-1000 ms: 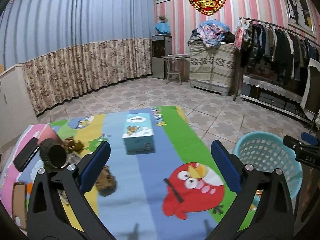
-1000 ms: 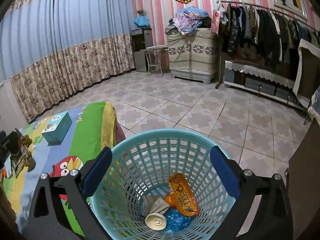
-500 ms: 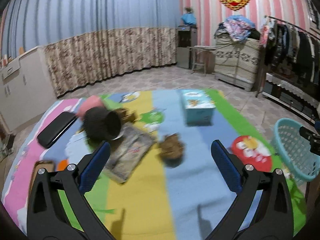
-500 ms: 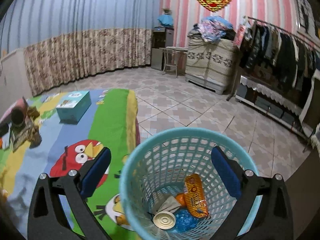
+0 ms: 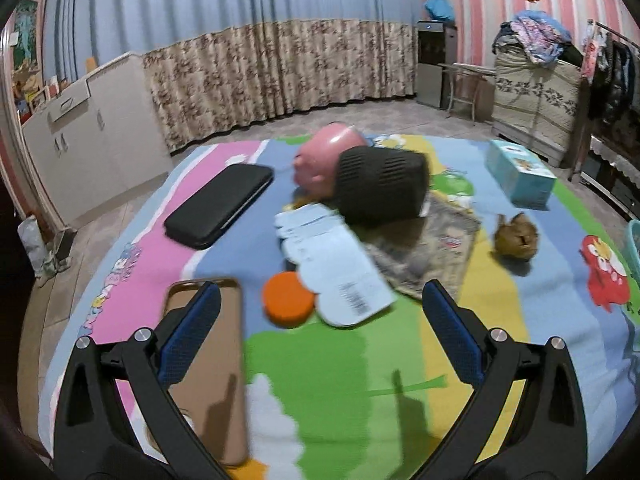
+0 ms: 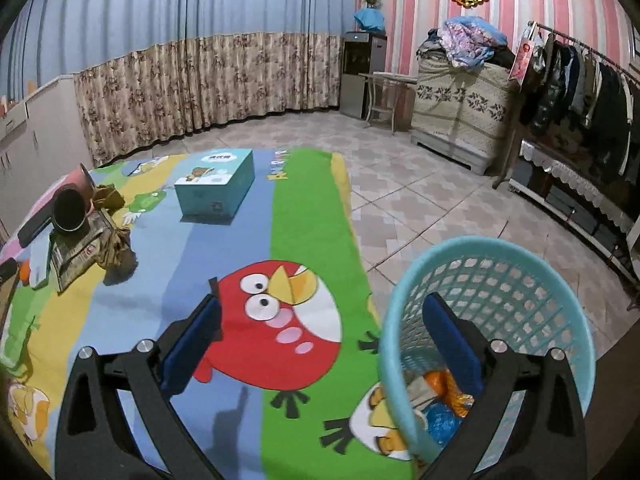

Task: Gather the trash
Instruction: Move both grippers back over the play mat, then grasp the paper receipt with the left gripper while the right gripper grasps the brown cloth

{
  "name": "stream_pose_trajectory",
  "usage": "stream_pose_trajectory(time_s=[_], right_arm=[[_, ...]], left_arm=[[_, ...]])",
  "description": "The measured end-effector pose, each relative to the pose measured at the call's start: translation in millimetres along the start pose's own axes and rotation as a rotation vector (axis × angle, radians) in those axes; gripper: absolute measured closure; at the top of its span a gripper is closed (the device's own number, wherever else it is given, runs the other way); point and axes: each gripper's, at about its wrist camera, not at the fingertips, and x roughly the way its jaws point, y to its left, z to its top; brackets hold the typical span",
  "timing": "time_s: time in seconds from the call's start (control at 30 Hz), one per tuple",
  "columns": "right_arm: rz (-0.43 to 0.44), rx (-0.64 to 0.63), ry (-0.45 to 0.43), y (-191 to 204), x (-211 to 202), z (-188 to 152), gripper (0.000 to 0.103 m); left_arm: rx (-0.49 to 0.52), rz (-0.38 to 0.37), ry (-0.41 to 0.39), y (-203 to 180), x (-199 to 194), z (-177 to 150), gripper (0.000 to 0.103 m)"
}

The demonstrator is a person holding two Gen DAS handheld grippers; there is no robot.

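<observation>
Two grippers are out over the cartoon mat (image 6: 304, 216), and both stand with jaws spread wide and nothing between them. My guess is that the left gripper (image 5: 320, 332), low in its frame, is open because it is lining up on the clutter in the middle of the picture, while the right gripper (image 6: 320, 340) hangs beside the basket (image 6: 532, 280) at lower right, one finger inside the rim, as though it has nothing to carry.

Counting what lies on the mat in the left view: one crumpled brown wrapper (image 5: 516, 236) right of centre, which looks the plainest piece of trash; one pale blue packet with a barcode (image 5: 340, 268) at centre; one orange lid (image 5: 288, 300) touching its lower left edge; one flat printed packet (image 5: 428, 248) under the dark mesh cup (image 5: 380, 184), which lies on its side against one pink cup (image 5: 328, 152). One black case (image 5: 220, 208) sits left of centre, one phone (image 5: 208, 360) at lower left, one tissue box (image 5: 520, 176) at upper right; these seem to be belongings rather than rubbish.

Inside the basket I count about three bits already: an orange wrapper (image 6: 448, 392), something blue (image 6: 440, 420), and a greyish scrap, partly hidden
</observation>
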Motion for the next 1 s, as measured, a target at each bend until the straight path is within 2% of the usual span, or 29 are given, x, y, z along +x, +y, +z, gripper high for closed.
stream_pose_trajectory(time_s=[0.2,0.33,0.57,0.77,0.83,1.0], right_arm=[[0.030,0.145,0.044,1.6,12.0,2.9,0.005],[0.064,0.189,0.047,10.8,16.5,3.4,0.005],[-0.015,0.165,0.042,24.7,19.3,5.5,0.005],[-0.008,0.174,0.063,26.8,24.7,5.8,0.005],[0.005,0.179,0.072,28.9,27.9,5.2,0.005],[0.022,0.145,0.082,46.3,33.4,2.8,0.005]], left_arm=[[-0.049,-0.016,0.050,15.0,17.3,4.0,0.006],[-0.079,-0.044,0.083,15.2,34.4,11.8,0.006],[-0.085,-0.062,0.131,0.4,65.3,31.2,0.007],[-0.075,-0.055,0.210,-8.1,93.4,32.6,0.025],[-0.076,-0.055,0.228,-10.1,99.0,32.4,0.035],[-0.090,-0.085,0.205,-7.6,93.0,31.9,0.040]])
